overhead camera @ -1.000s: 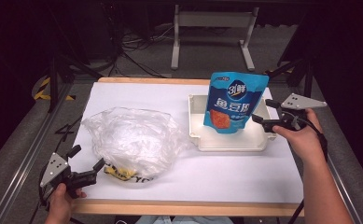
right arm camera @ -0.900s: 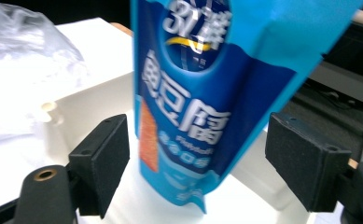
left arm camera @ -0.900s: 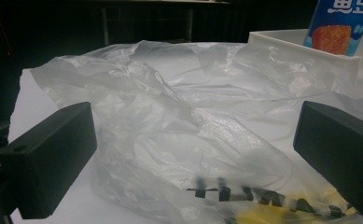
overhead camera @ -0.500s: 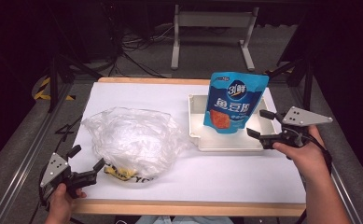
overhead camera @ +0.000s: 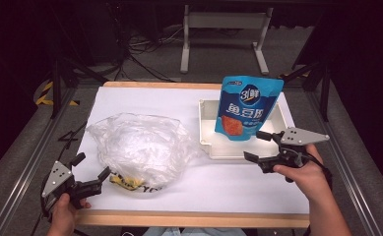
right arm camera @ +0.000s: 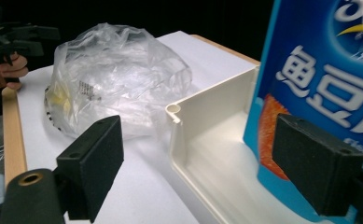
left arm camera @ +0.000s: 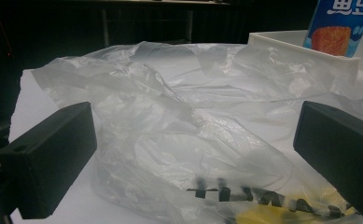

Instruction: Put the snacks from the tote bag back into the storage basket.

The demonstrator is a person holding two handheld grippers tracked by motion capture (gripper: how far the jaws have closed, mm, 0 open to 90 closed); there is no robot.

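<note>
I am holding my right gripper point(overhead camera: 264, 146) wide open and empty beside the blue pouch point(overhead camera: 245, 106) standing in the white tray point(overhead camera: 208, 140). My left gripper point(overhead camera: 91, 171), likewise open and empty, is facing the plastic bag point(overhead camera: 140, 145), so bagging seems not yet begun.

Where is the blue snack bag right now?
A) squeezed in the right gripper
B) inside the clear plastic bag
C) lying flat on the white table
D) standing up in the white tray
D: the blue snack pouch stands upright inside the white tray, while the right gripper sits open just in front of it, not touching, and the clear plastic bag lies off to the side.
</note>
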